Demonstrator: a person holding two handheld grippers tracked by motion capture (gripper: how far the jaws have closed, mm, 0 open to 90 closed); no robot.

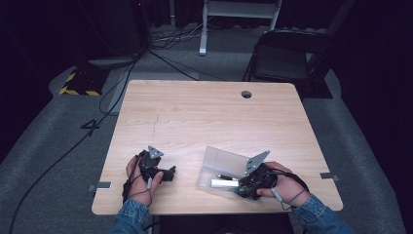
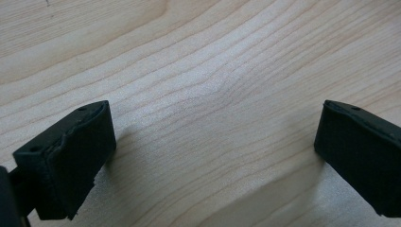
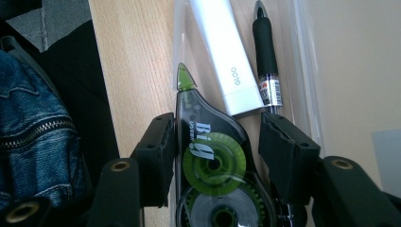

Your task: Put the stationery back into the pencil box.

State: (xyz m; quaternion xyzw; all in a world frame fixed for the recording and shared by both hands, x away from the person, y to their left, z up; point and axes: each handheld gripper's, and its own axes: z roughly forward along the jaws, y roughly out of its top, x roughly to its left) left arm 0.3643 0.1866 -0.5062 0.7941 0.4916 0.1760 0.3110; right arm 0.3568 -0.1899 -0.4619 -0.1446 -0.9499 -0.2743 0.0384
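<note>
A green and black correction tape dispenser (image 3: 213, 156) lies in a clear plastic case (image 3: 302, 71) by the table's near edge. My right gripper (image 3: 217, 142) stands open with the dispenser between its jaws; its left pad is close against the dispenser and a thin gap shows at its right pad. A white glue stick (image 3: 227, 52) and a black pen (image 3: 265, 52) lie in the case just beyond. From above, the right gripper (image 1: 238, 187) sits at the case (image 1: 221, 163), whose lid is raised. My left gripper (image 2: 213, 151) rests open over bare wood, at the near left (image 1: 168, 173).
The wooden table (image 1: 204, 117) has a cable hole (image 1: 246, 94) near its far edge. A dark folding chair (image 1: 287, 53) stands behind the table on the right. Cables run over the grey floor at the left. A denim sleeve (image 3: 28, 118) is beside the right gripper.
</note>
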